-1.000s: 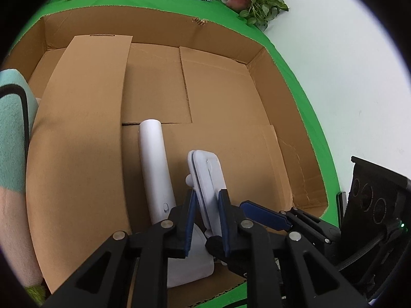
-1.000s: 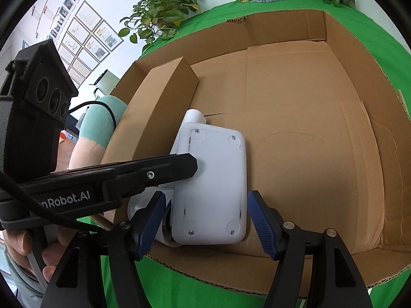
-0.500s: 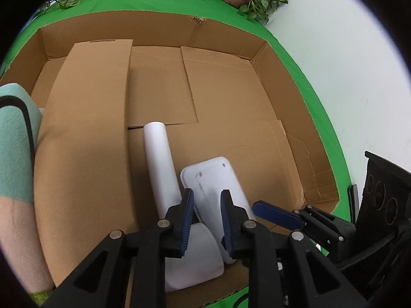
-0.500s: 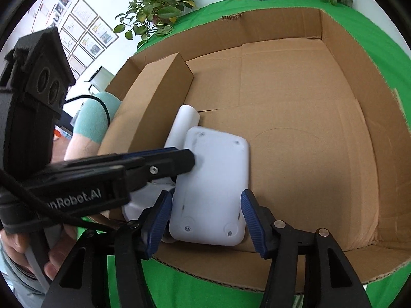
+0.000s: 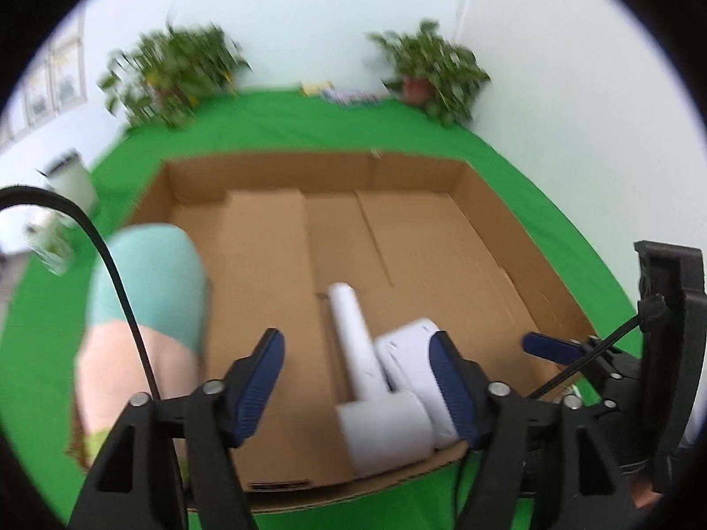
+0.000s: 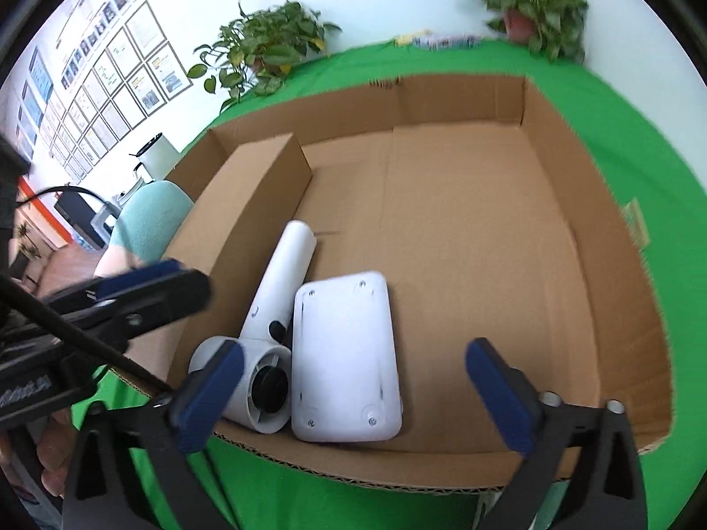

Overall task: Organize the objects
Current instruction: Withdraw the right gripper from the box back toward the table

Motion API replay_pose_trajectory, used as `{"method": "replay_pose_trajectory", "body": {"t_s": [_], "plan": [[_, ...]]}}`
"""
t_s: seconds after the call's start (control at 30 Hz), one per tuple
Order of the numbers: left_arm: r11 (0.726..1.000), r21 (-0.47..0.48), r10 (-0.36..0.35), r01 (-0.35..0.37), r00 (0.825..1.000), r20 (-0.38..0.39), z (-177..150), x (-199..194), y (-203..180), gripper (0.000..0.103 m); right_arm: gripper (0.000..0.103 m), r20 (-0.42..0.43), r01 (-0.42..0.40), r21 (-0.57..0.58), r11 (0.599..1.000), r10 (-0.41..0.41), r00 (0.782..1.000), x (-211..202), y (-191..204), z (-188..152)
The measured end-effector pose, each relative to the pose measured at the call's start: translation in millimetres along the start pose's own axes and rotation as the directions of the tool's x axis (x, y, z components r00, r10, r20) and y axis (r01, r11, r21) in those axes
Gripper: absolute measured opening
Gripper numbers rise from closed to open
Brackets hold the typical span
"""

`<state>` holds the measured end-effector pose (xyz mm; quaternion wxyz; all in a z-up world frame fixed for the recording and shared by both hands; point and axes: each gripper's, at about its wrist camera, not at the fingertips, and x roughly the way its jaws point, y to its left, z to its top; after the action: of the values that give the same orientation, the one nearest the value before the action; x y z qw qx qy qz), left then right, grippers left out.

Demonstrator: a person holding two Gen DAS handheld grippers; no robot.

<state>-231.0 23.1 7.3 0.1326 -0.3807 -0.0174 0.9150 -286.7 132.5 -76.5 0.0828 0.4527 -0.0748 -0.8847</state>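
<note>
Blurred "Robot.AI" on left gripper (image 6: 146,282)

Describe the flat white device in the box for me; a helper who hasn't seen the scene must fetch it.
Look in the large open cardboard box on the green cloth. At its near edge two white things lie side by side. Take the flat rounded-rectangle white device with screw holes at its corners, not the white hair dryer beside it.

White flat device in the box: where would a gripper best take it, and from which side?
Grip the white flat device across its narrow width, at the long edges, coming from above. It lies flat beside the hair dryer, so approach from its free right side.
</note>
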Motion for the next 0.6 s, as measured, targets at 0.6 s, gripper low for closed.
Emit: {"method": "replay_pose_trajectory", "body": {"t_s": [0.6], "plan": [[0.984, -0.036, 0.18, -0.177, 0.972, 0.152, -8, -52, 34, 0.075, 0.078, -0.27, -0.049, -0.008, 0.999, 0.045, 0.962, 61, -1, 32]]}}
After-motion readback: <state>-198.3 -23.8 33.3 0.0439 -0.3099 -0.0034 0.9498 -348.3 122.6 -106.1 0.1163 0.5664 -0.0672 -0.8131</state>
